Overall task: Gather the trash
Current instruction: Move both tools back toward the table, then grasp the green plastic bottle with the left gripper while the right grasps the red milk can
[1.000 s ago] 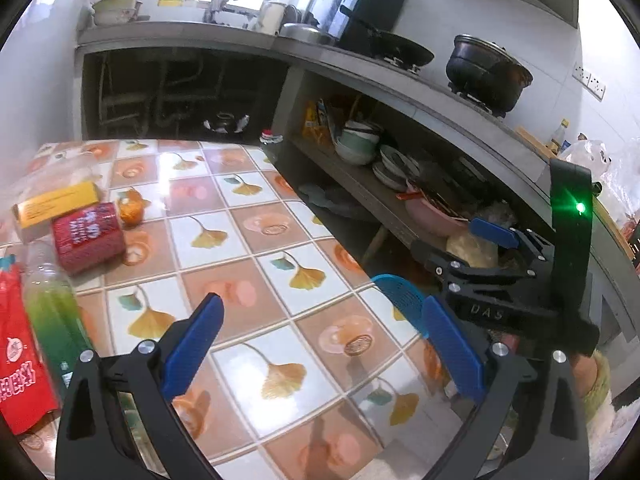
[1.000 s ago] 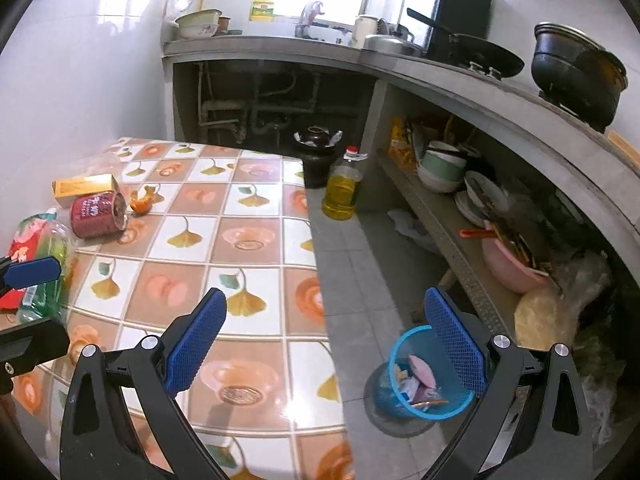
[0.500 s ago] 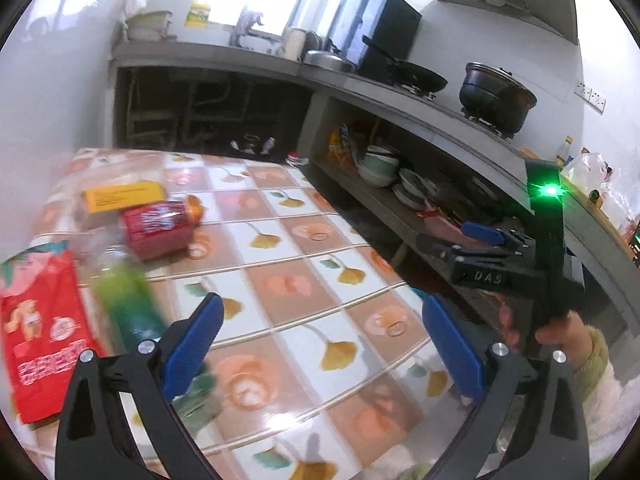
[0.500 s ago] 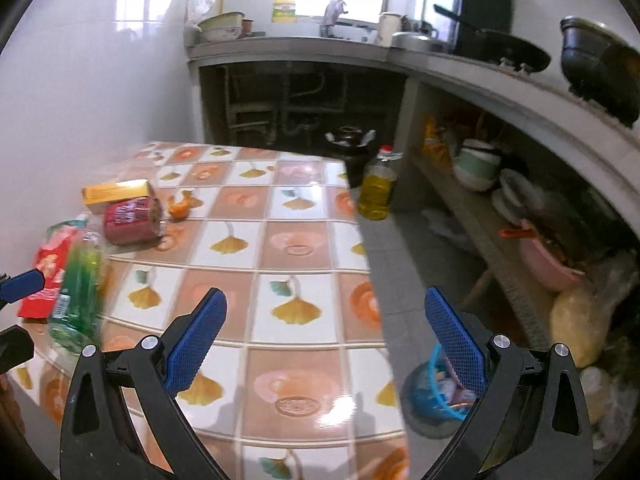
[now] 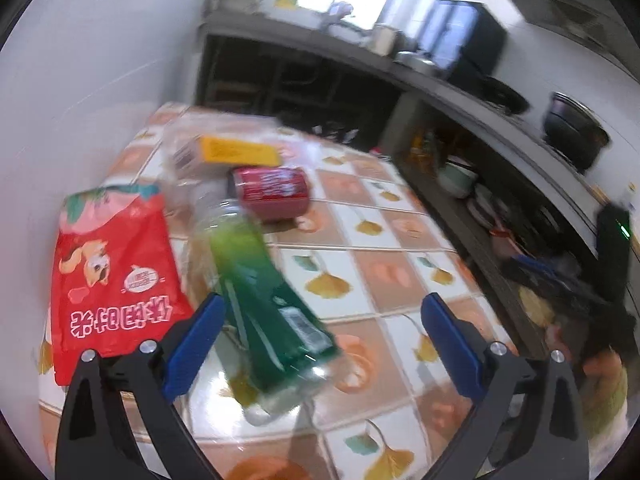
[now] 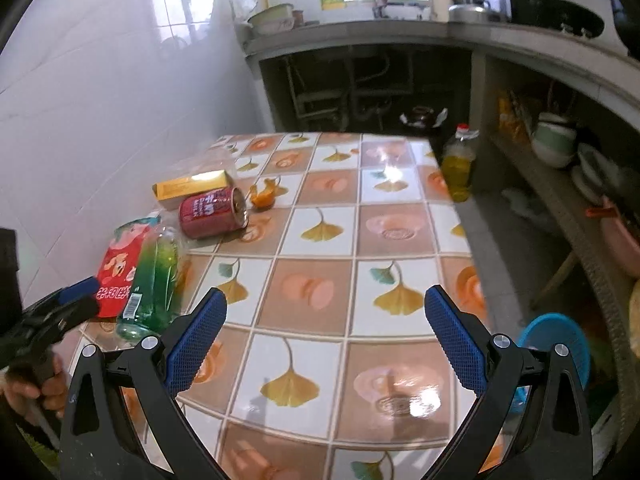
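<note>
Trash lies at the table's left side: a green plastic bottle on its side, a red snack bag, a red can, a yellow box and an orange peel. My left gripper is open, just before the bottle's base, its left finger beside the bottle. It also shows in the right wrist view. My right gripper is open and empty above the table's front middle.
The tiled table stands against a white wall. A blue trash basket sits on the floor to the right. An oil bottle stands past the table. A counter with shelves of dishes runs along the right.
My left gripper has swung left and moved down to the green bottle. My right gripper has turned left over the table; the blue basket has slid to the right edge.
</note>
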{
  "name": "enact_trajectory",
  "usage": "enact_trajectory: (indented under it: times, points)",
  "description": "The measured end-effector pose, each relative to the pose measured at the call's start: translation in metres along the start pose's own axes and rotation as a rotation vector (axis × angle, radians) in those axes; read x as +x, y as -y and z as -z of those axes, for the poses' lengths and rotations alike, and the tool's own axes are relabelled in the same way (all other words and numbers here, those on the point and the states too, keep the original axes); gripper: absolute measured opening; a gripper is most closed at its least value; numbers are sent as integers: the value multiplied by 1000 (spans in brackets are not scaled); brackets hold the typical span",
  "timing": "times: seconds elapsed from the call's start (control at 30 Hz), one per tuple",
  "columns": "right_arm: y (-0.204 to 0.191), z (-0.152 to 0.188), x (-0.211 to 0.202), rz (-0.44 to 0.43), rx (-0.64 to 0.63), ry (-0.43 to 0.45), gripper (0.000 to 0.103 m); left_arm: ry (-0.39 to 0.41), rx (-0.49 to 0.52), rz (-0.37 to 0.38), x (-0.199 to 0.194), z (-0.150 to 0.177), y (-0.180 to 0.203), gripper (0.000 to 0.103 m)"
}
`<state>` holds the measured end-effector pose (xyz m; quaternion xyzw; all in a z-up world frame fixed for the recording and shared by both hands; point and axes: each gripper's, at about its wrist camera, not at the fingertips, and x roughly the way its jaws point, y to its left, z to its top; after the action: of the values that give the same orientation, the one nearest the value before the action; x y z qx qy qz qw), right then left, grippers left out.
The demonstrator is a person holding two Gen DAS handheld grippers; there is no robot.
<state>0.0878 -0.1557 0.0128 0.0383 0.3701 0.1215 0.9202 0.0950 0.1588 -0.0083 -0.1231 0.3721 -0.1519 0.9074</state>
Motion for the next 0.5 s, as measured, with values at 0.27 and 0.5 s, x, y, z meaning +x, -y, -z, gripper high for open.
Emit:
enact_trajectory:
  times: [0.27, 0.5]
  points:
    - [6, 5, 11, -25, 37, -36, 95, -96, -23, -108, 38, -8, -14, 80]
    - [9, 7, 15, -47, 42, -43, 95, -195, -77, -177, 72, -24, -33, 80]
